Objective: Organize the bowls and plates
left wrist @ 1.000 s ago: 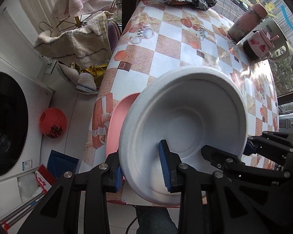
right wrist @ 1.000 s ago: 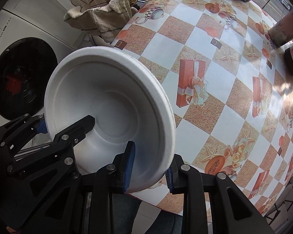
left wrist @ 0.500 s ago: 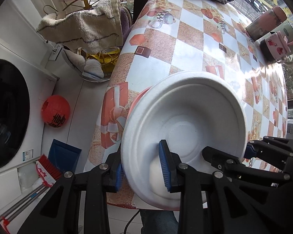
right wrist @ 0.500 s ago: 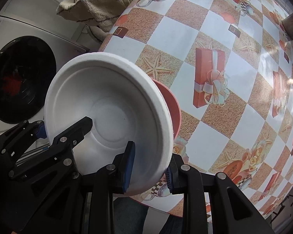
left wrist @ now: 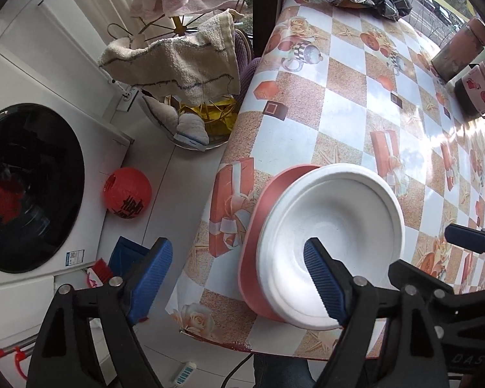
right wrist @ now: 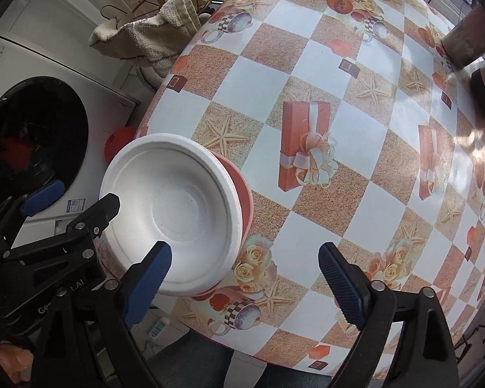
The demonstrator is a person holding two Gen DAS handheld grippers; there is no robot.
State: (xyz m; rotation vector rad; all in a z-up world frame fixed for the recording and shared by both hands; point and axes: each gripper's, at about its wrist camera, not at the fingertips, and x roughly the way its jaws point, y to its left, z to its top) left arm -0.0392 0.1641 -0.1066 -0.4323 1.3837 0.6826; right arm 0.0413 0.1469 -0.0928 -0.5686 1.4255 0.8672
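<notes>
Checkered oilcloth with gift boxes and starfish covers the bench (left wrist: 346, 119), and beyond its edge, off past the left gripper's (left wrist: 239, 278) outer finger, a washing machine (left wrist: 32, 187), a red lantern (left wrist: 127, 192) on the floor and towels (left wrist: 177, 68) on a rack. The white bowl (left wrist: 336, 236) sits nested in the pink plate (left wrist: 258, 216) at the bench's near edge, nothing in it. Both grippers' fingers are spreading wide and pressing on nothing: the left gripper straddles the bowl's left rim, the right gripper (right wrist: 242, 281) its right rim.
</notes>
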